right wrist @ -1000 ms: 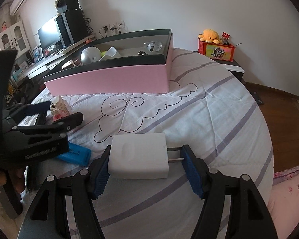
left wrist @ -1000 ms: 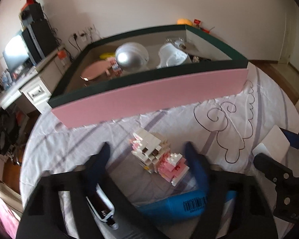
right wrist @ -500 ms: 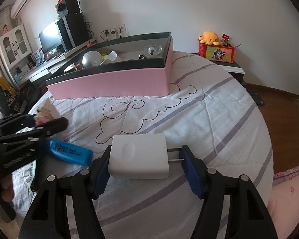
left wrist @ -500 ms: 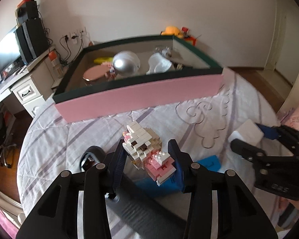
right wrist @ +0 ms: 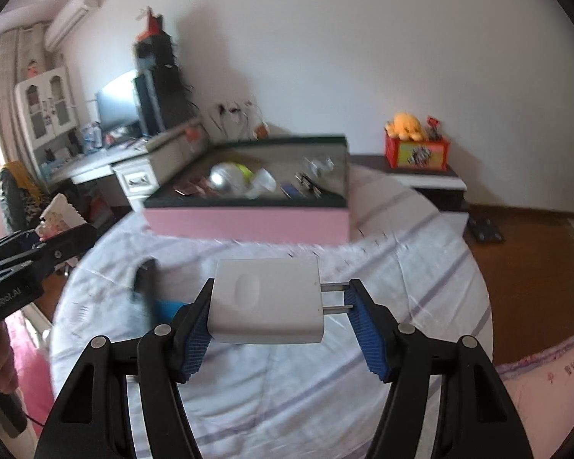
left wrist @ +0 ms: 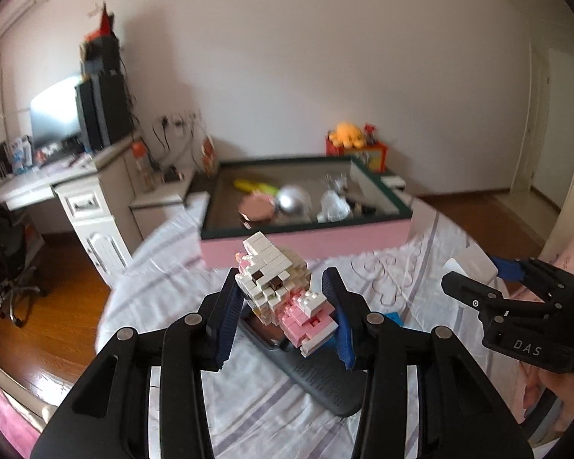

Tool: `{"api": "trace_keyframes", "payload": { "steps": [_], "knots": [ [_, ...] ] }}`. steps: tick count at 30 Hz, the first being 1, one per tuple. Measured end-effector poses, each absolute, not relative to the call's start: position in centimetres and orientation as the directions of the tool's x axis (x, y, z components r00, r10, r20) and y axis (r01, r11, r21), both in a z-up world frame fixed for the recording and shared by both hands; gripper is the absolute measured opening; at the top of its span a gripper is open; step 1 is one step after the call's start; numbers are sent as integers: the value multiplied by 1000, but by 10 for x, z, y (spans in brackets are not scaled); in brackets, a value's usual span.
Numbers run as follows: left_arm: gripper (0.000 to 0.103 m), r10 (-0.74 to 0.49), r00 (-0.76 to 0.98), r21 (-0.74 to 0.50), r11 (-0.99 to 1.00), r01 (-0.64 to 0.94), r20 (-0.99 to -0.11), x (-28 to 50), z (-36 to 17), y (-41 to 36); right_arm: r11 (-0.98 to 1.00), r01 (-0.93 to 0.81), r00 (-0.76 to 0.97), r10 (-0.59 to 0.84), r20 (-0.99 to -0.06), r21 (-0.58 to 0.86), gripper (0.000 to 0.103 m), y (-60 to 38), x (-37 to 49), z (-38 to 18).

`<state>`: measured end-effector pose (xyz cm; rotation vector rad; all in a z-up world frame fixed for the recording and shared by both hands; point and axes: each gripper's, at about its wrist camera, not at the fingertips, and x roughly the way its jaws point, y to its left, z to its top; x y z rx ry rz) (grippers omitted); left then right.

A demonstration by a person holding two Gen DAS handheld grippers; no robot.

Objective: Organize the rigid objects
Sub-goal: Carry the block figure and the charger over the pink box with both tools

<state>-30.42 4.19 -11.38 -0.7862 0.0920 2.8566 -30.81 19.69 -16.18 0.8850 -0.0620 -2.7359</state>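
Both tongs have risen off the bedspread since a second ago; each load now hangs in the air, with the bed lower and farther off in both views.

Left tongs (left wrist: pixel 283 306): closed on the brick figure (left wrist: pixel 283 290), blue pads pressing its two sides. Figure is built of small studded bricks, cream-white on top with a few brown ones, pink and white below. It sits tilted, white end up and away from the camera. Below it on the bed (left wrist: pixel 164 290) lie a dark ribbed device (left wrist: pixel 317 378) and a blue item (left wrist: pixel 396 319), mostly hidden.

Right tongs (right wrist: pixel 275 325): closed on the white charger (right wrist: pixel 266 300). Charger is a rounded rectangular block with a shallow oval dimple on its upper face; two metal prongs point toward the right pad, the block's opposite end against the left pad.

Pink box (left wrist: pixel 306 243) with dark green rim stands on the far part of the bed, ahead of both tongs. Inside: a silver ball (left wrist: pixel 294 199), a pink disc (left wrist: pixel 257 209) and a white object (left wrist: pixel 333 206); details blurred.
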Motion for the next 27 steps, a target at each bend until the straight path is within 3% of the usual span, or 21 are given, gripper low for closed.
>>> {"api": "trace_keyframes", "payload": {
  "steps": [10,27],
  "knots": [
    [43,124,-924,12,-990,-138,-362,-242,-67,-1,-944,329,-844,-313,-436,41,67,149,-261,-99],
    [43,39,-958,12,-999,-44,-286,-204,-44,-41,-930,367,-862,-324,-389,-38,67,117,-232,-75]
  ]
}}
